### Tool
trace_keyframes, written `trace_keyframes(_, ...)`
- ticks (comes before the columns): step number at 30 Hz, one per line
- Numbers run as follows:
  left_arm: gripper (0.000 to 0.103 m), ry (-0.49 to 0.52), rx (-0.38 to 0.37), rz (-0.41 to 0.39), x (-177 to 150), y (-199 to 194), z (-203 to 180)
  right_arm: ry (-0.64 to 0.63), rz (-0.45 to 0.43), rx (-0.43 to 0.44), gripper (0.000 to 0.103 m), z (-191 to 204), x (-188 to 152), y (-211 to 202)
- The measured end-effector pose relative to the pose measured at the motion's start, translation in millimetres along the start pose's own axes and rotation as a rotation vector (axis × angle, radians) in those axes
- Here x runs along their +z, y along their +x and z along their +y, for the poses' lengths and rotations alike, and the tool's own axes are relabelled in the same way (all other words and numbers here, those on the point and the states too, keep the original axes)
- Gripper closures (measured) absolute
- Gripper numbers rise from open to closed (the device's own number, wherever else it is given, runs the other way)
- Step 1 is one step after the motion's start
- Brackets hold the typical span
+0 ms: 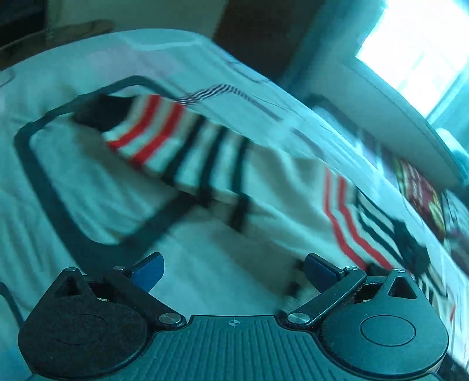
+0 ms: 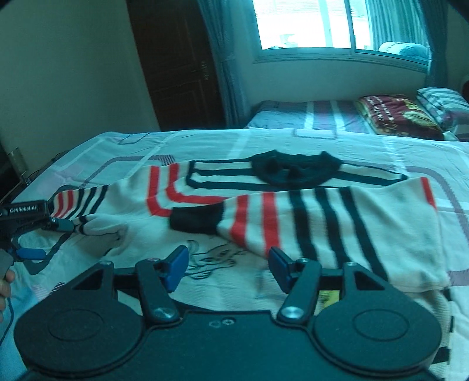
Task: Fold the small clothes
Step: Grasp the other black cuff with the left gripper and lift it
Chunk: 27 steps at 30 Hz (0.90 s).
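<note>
— Blur smears most of the left wrist view. What can you make out?

— A white sweater with red and dark stripes lies on a pale bedsheet. One sleeve, ending in a dark cuff, runs away to the upper left across a dark printed outline on the sheet. The left gripper hovers over the sheet with its blue pads spread wide, holding nothing. The right-hand pad is near the sweater's edge; whether it touches, I cannot tell.

— And the right wrist view?

— Sharper. The sweater is spread across the bed, dark collar on the far side. The sleeve on the right side is folded across the body, its dark cuff near the middle. The right gripper sits low in front of the sweater, fingers wide apart and empty.

— Is the other gripper visible there?

— Yes, at the left edge. The left gripper is just beside the striped end of the other sleeve, its blue fingers apart.

— Background?

— A window with curtains, a dark wooden door, pillows further back.
</note>
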<state>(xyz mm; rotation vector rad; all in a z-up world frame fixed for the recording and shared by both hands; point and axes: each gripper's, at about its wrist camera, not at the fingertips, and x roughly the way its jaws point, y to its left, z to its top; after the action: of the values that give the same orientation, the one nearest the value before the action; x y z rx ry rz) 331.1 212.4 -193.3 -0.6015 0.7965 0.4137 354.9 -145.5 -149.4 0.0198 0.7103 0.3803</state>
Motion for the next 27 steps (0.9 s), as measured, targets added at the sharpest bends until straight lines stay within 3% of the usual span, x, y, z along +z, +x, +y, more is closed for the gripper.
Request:
trace_keyframes(5, 0.002, -0.081, 0.032, -0.024, 25.3, 11.5, 43.6, -0.042, 0.018, 0.036, 0.043, 36.3, 0.2, 17.4)
trace_keyframes(8, 0.017, -0.116, 0.031, -0.021, 41.9, 21.4, 65.3, -0.058, 0.033, 0.047, 0.043, 53.6, 1.0, 29.3)
trace_keyframes(14, 0.017, -0.239, 0.025, -0.006, 70.8, 53.0, 104.9, -0.088, 0.053, 0.044, 0.043, 79.3, 2.3, 53.5)
trace_keyframes(19, 0.019, -0.254, 0.002, -0.053, 91.0, 71.8, 113.1, -0.102, 0.065, 0.029, 0.043, 91.5, 4.9, 71.3)
trace_keyframes(21, 0.030, -0.258, 0.000, -0.075, 97.4, 79.2, 116.3, -0.105, 0.069, 0.025, 0.043, 94.6, 5.6, 76.6)
trace_keyframes(25, 0.040, -0.277, -0.010, -0.110, 105.9, 89.2, 119.0, -0.111, 0.073, 0.017, 0.043, 97.2, 6.3, 83.4)
trace_keyframes(27, 0.062, -0.278, 0.005, -0.122, 108.8, 92.6, 119.3, -0.112, 0.074, 0.013, 0.043, 97.3, 6.3, 85.3)
